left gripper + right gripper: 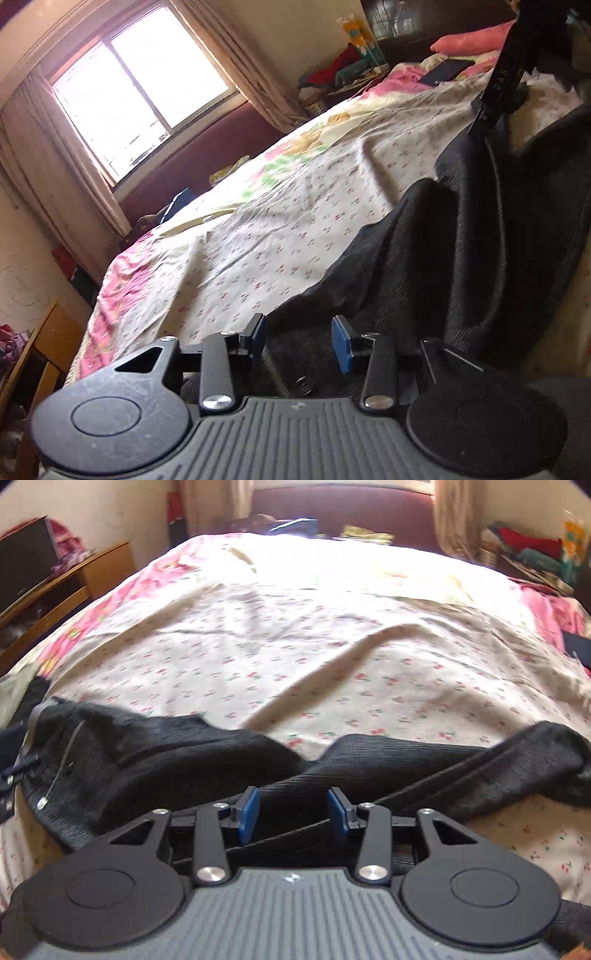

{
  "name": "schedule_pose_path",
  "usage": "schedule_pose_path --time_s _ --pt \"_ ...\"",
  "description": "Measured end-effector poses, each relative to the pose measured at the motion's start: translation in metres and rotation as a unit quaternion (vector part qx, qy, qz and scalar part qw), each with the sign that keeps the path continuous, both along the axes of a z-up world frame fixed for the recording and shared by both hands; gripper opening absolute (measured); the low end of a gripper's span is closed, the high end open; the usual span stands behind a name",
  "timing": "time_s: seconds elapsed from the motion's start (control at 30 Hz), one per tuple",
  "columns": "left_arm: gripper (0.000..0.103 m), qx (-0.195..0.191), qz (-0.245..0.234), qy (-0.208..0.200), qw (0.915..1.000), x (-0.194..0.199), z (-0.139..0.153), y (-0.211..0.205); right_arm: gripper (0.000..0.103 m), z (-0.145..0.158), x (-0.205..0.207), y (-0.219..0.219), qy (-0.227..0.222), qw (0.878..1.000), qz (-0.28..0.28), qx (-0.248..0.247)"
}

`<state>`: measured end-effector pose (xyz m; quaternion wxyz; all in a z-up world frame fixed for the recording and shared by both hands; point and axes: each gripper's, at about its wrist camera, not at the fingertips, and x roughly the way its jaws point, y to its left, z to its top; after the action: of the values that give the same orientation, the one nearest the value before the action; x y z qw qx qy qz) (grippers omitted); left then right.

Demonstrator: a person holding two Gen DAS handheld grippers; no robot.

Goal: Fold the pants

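The black ribbed pants point(177, 749) lie spread across the near edge of the floral bedsheet point(295, 646), well short of the maroon headboard panel point(343, 509) under the window. In the right wrist view the waistband end, with a zipper point(61, 771) and a pale inner band, sits toward the left, while two legs run rightward and cross loosely, the far cuff bunched at the sheet's right side. The right gripper point(291, 814) hangs just over the crossing legs, its blue pads apart with no cloth between them: released. The left gripper point(301, 341) is likewise parted and empty above a raised fold of the same fabric. Judgement: the material appears to be a soft, limp, medium-weight knit with a ribbed surface offering good friction; it will drape and sag rather than hold shape, and a single-layer pinch may drag the sheet or leave the second layer behind. Recommended holds are the waistband corner and a cuff hem, where seams give thickness, pinching both layers together.
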<state>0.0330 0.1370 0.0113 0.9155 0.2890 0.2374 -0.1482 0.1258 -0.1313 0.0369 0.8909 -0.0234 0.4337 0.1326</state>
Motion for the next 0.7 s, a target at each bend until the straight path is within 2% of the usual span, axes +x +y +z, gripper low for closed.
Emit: schedule_pose_path --time_s 0.07,0.13,0.23,0.27,0.33,0.43,0.5,0.53,0.63,0.7 --pt "0.053 -0.034 -0.053 0.013 0.9979 0.012 -0.005 -0.046 0.051 -0.001 0.024 -0.044 0.006 0.997 -0.075 0.020" --pt "0.053 -0.046 -0.091 0.019 0.9946 0.023 -0.012 -0.084 0.051 -0.004 0.045 -0.081 0.008 0.990 -0.134 0.046" --pt "0.054 -0.052 -0.131 0.043 0.9891 0.041 -0.027 -0.133 0.051 -0.016 0.084 -0.135 0.026 0.970 -0.222 0.098" --pt "0.054 -0.055 -0.142 0.058 0.9865 0.045 -0.032 -0.147 0.051 -0.021 0.095 -0.146 0.030 0.964 -0.240 0.107" --pt "0.054 -0.048 -0.154 0.062 0.9850 0.049 -0.037 -0.163 0.051 -0.026 0.116 -0.158 0.028 0.957 -0.270 0.103" --pt "0.053 -0.031 -0.157 0.053 0.9856 0.049 -0.040 -0.175 0.060 -0.041 0.142 -0.162 0.046 0.954 -0.286 0.073" --pt "0.053 -0.033 -0.158 0.056 0.9853 0.047 -0.039 -0.172 0.061 -0.055 0.149 -0.163 0.059 0.953 -0.290 0.066" --pt "0.053 -0.033 -0.158 0.056 0.9853 0.045 -0.037 -0.171 0.058 -0.058 0.148 -0.165 0.059 0.952 -0.293 0.064" --pt "0.053 -0.034 -0.159 0.054 0.9852 0.037 -0.034 -0.166 0.035 -0.054 0.132 -0.174 0.041 0.952 -0.300 0.055" --pt "0.053 -0.041 -0.159 0.059 0.9846 0.035 -0.032 -0.166 0.007 -0.053 0.122 -0.186 0.045 0.950 -0.306 0.053"
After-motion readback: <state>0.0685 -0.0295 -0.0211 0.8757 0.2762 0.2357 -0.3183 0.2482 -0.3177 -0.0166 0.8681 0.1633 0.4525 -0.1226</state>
